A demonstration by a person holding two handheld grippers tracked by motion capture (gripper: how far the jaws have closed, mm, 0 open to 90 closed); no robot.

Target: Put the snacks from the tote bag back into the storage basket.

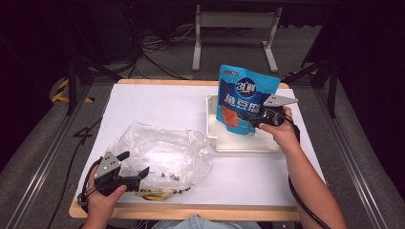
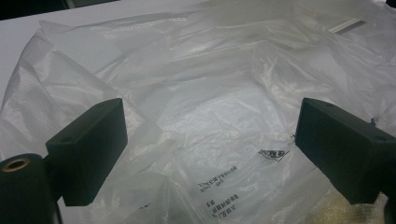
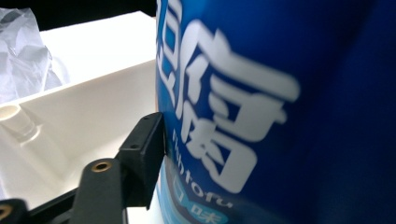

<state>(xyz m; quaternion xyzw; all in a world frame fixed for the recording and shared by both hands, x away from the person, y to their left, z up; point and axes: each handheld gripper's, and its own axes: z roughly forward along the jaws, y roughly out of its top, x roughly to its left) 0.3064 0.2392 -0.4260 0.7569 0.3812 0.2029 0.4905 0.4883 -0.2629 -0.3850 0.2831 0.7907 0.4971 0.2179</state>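
Near, 7 o'clock on desk [image 1: 157, 102]: left gripper [image 1: 136, 164], jaws spread, over crumpled clear plastic bag [image 1: 162, 155]. Farther, 2 o'clock: right gripper [image 1: 252, 119], jaws part-spread, one pad against blue tofu pouch [image 1: 243, 98] standing in white tray [image 1: 239, 142]. Pouch likely light, soft, slippery; best pinched at flat edge.

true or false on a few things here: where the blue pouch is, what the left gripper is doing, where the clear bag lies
1. The blue pouch stands upright in the white tray. True.
2. The left gripper is clamped on the pouch. False: its jaws are wide apart at the clear plastic bag.
3. The bag lies inside the tray. False: it lies on the white table, left of the tray.
4. The right gripper is at the pouch. True.
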